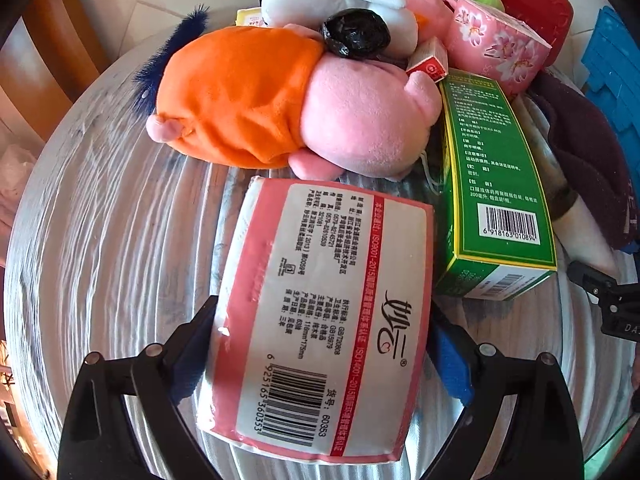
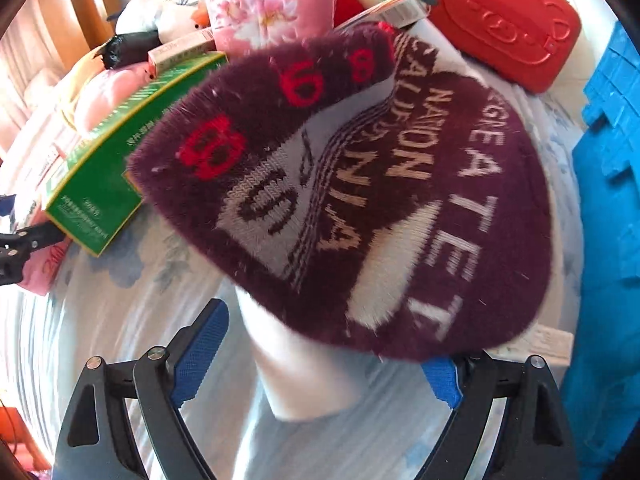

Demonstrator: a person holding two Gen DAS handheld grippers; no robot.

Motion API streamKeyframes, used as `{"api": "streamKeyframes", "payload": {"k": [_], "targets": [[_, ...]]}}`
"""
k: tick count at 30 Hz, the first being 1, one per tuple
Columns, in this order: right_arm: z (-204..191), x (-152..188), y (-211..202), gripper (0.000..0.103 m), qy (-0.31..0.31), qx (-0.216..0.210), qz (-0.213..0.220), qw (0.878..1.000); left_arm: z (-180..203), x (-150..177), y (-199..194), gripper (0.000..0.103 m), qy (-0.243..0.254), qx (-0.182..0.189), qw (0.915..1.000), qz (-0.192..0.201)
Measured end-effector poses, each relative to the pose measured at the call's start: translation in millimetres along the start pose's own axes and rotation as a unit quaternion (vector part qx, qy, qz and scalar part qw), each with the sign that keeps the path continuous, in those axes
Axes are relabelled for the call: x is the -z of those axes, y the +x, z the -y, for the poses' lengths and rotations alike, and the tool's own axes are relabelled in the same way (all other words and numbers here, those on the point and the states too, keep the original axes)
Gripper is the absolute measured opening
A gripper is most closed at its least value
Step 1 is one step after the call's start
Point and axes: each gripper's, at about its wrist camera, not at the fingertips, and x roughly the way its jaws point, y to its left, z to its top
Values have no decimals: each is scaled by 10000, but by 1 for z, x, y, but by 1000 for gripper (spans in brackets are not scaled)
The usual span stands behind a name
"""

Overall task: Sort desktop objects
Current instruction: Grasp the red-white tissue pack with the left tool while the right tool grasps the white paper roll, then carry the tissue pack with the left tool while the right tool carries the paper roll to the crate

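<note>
- My left gripper (image 1: 320, 364): both fingers pressed against the sides of the tissue pack (image 1: 320, 320), pinching it. The pack fills the lower centre of the left view, label and barcode up.
- Above the pack, upper centre: a pink pig (image 1: 280, 108) in orange, lying on the table (image 1: 100, 240).
- Right of the pack: a green box (image 1: 492, 184), barcode up, just beside it.
- Upper right of the left view: a pink floral box (image 1: 500, 48) and a red case (image 1: 532, 4).
- My right gripper (image 2: 320, 360): fingers spread wide. The left pad is clear of everything; I cannot tell whether the right one touches.
- Between and above them, frame centre: a maroon sock (image 2: 360, 184) with lettering, draped over a white object (image 2: 304, 368).
- Right edge: a blue crate (image 2: 608, 220).
</note>
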Motion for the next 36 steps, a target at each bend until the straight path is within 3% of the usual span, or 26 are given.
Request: {"api": "streamKeyframes", "payload": {"k": [3,6,12,18,28,36], "targets": [[-5,-3,9,58,44,-120,-33,9999,0,3,-2,94,39,-6,10000,25],[-12,-3,7,50,33,-146,-64,9999,-2,9,-7,91,9,36,10000,41],[-34,15,-10,49,-202,-316,-21,9993,-8,21,-28,91,-68,-1,9998,195],[-44,16,-41,47,-269,-418,296,9983,-4,15,-70,91,-133,-55,9979,634],[-42,-8,-125,45,-271,-330,1308,9905,13,-1,-133,91,-104,-15,9908,1349],[-12,-8,-217,45,-43,-39,2134,9770,59,-19,-201,91,192,259,9772,2100]]}}
